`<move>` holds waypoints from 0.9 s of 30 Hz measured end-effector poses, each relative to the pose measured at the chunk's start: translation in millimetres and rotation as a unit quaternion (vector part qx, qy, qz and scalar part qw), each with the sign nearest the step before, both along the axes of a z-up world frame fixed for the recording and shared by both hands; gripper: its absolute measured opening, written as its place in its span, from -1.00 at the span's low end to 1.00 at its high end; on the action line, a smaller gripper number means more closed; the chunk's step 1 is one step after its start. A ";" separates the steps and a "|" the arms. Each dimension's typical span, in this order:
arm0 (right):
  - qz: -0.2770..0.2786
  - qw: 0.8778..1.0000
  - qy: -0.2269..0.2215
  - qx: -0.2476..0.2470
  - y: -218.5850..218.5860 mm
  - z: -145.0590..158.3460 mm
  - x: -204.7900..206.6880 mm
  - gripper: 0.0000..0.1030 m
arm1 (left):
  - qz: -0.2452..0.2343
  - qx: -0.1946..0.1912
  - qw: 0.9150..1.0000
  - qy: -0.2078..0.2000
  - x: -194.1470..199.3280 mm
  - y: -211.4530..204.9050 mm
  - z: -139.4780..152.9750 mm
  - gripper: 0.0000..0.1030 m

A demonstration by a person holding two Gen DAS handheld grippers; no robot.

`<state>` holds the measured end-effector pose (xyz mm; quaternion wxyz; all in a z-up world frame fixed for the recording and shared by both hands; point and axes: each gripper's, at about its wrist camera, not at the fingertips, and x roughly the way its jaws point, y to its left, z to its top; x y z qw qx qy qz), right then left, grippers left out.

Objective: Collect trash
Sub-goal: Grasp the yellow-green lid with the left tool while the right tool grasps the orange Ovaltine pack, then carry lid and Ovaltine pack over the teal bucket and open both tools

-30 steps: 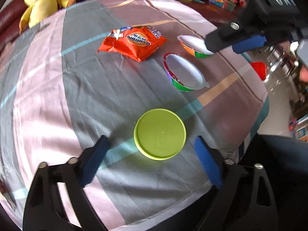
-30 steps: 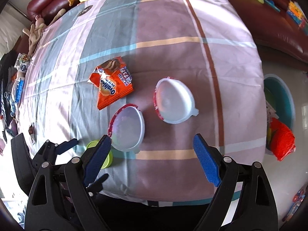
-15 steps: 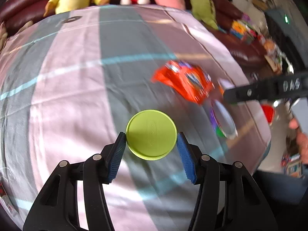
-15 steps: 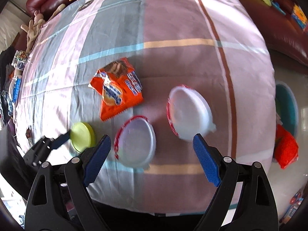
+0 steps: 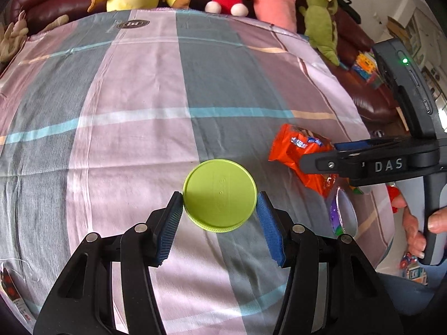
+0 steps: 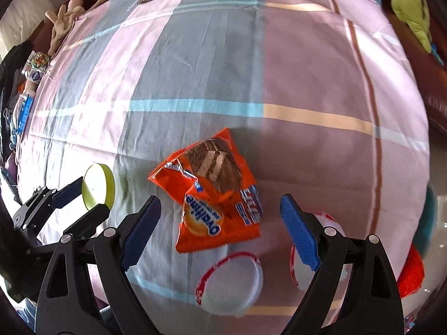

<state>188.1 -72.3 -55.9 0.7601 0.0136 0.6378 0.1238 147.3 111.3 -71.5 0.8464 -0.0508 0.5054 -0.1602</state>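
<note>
Left gripper (image 5: 220, 209) narrowed onto green lid (image 5: 220, 195); both blue pads touch lid rim on opposite sides, pinching it. Lid flat, just above checked cloth (image 5: 134, 128) on bench. Right gripper (image 6: 220, 220) spread wide, holding nothing, hovering over orange snack wrapper (image 6: 215, 198), which lies between its pads without contact. Two white foil-rimmed cups near bench edge: one (image 6: 230, 282) below wrapper, other (image 6: 329, 223) partly hidden behind right pad.
</note>
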 end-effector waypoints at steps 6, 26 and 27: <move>0.009 1.000 -0.016 0.009 5.8 -4.0 3.2 0.61 | 0.004 0.003 1.000 0.005 4.6 -0.1 -2.8 0.08; -0.028 0.996 -0.061 0.056 -40.2 28.6 -16.5 -0.20 | -0.023 0.008 0.999 -0.023 8.6 -37.8 26.6 0.08; -0.033 0.996 -0.062 0.057 -46.8 30.3 -19.3 -0.20 | -0.025 0.008 0.999 -0.024 8.4 -41.1 28.1 0.08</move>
